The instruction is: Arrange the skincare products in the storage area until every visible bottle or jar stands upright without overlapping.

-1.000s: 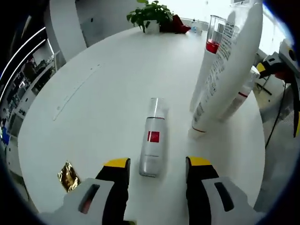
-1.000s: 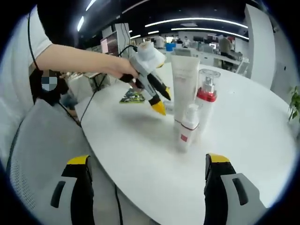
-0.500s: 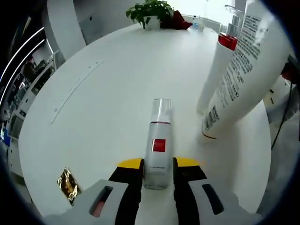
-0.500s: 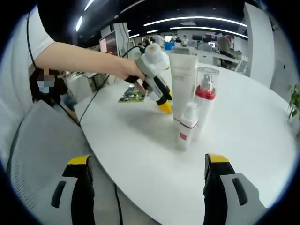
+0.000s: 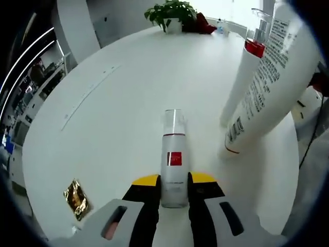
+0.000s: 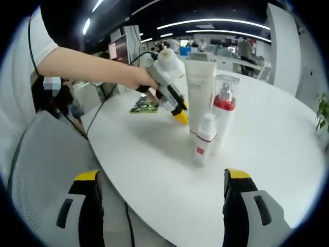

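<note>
My left gripper (image 5: 174,186) is shut on a clear bottle (image 5: 174,157) with a red square label, which points away from me over the round white table (image 5: 118,103). To its right stand a tall white tube (image 5: 272,77) and a spray bottle with a red collar (image 5: 251,54). In the right gripper view, the left gripper (image 6: 180,117) sits in a person's hand behind the white tube (image 6: 201,87). The red-collared spray bottle (image 6: 225,110) and a small white bottle (image 6: 204,141) stand upright beside it. My right gripper (image 6: 162,206) is open near the table edge, holding nothing.
A gold foil packet (image 5: 77,198) lies at the near left of the table. A potted plant (image 5: 175,14) stands at the far edge. A grey chair (image 6: 46,164) sits beside the table, and a packet (image 6: 145,106) lies behind the left gripper.
My left gripper moved forward and shut on the lying clear bottle, which now sits between its jaws. The right gripper has stayed put and open.
</note>
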